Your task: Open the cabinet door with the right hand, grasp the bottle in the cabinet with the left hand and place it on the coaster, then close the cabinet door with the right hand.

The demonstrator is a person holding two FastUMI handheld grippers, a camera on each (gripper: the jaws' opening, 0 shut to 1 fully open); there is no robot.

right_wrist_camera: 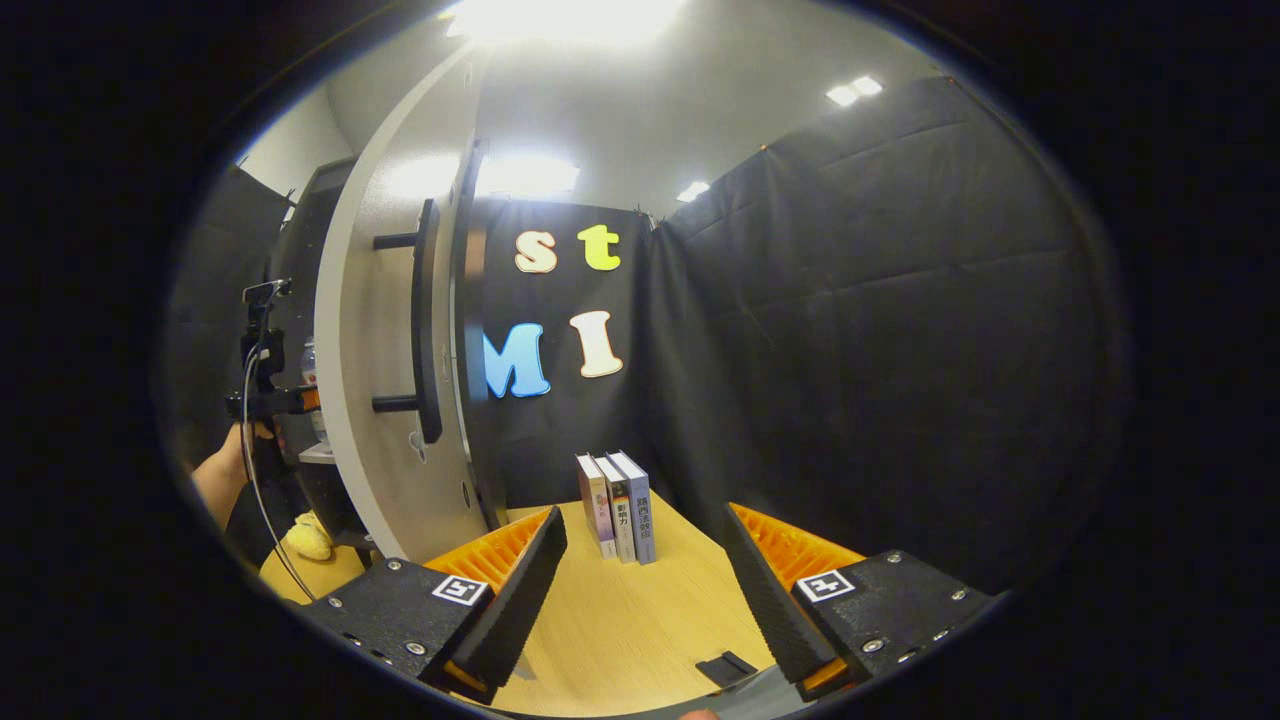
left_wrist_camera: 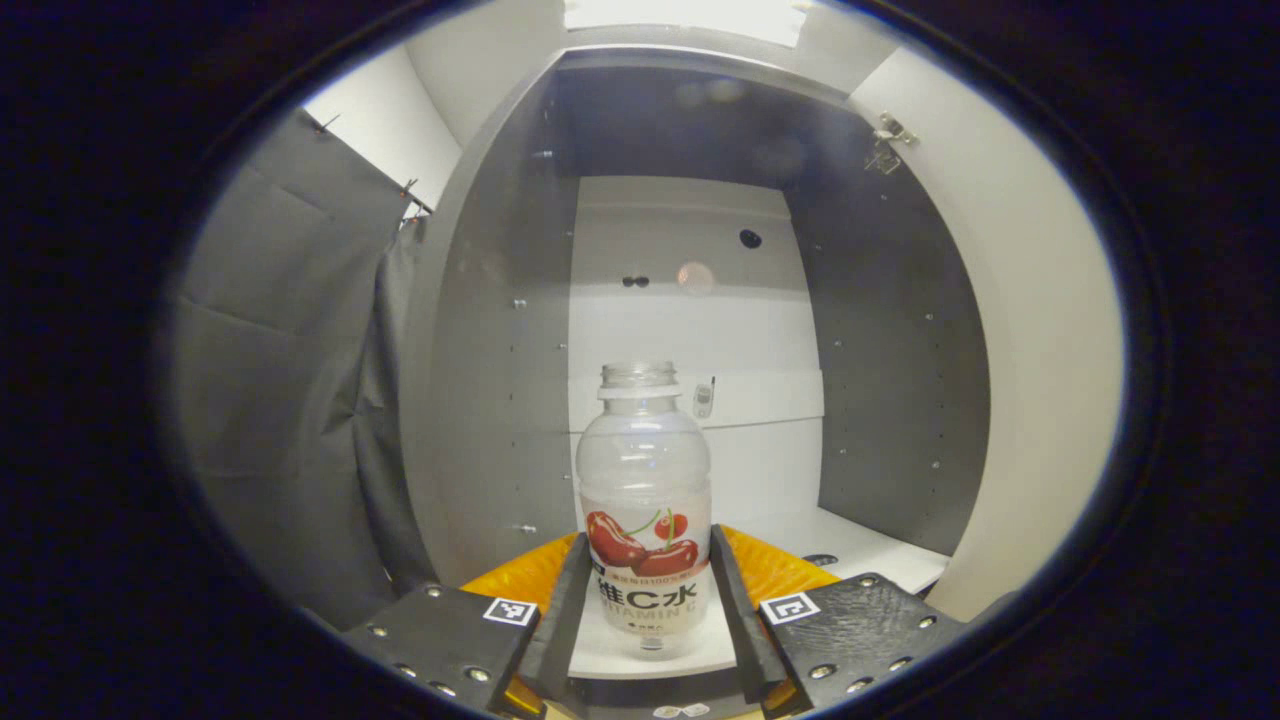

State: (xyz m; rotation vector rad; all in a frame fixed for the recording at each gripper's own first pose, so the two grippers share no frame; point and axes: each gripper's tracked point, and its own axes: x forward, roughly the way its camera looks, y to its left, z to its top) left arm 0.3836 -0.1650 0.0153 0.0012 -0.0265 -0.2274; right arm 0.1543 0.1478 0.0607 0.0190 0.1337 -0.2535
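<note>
Both fingers of your left hand-held gripper are clamped on the bottle standing on the shelf inside the open cabinet, while your right hand-held gripper sits spread apart over the desk beside the open door.

The bottle is standing on the shelf; three books are standing on the tabletop.

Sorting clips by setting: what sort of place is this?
Likely a staged recording booth, not a home: black cloth walls, a bare cabinet with its door open, and books on a wooden table.
</note>
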